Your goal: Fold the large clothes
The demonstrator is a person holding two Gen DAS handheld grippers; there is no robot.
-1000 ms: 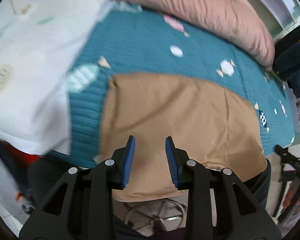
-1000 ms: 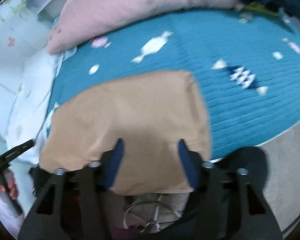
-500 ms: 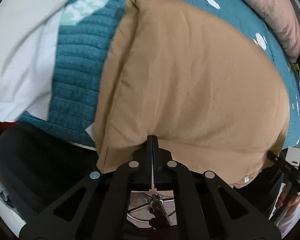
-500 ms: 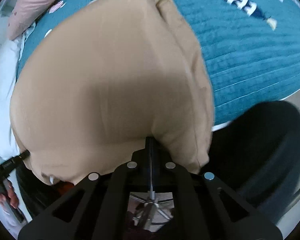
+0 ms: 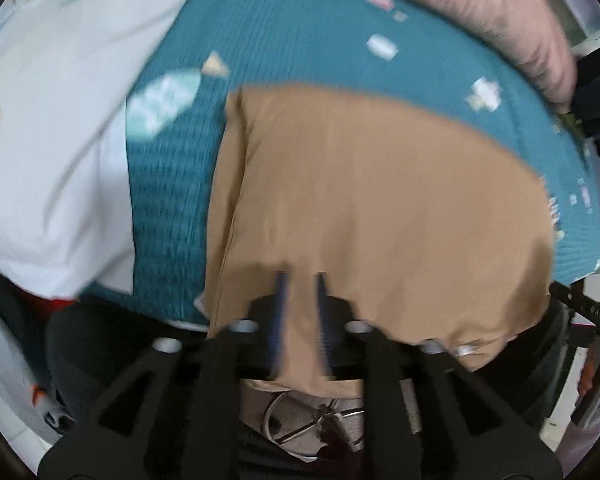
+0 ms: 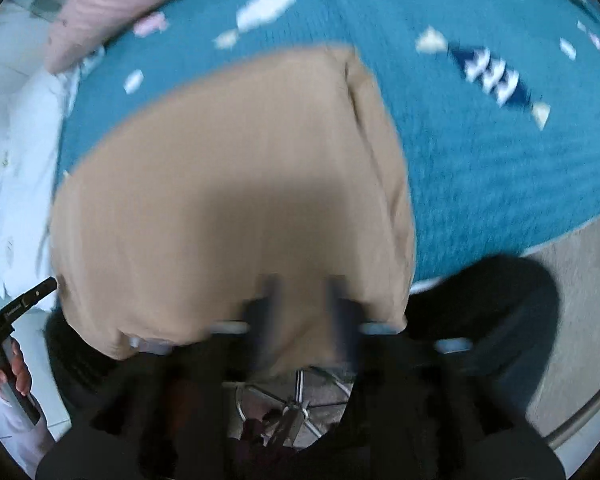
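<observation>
A white duvet (image 5: 48,128) lies left of the teal blanket (image 5: 284,36), where the folded tan garment (image 5: 380,208) rests, near edge overhanging. The left gripper (image 5: 300,280) and right gripper (image 6: 304,280) have just been opening, both spread above its hem, gripping nothing

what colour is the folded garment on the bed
Plain tan garment, no pattern; the left wrist view shows it best.
</observation>
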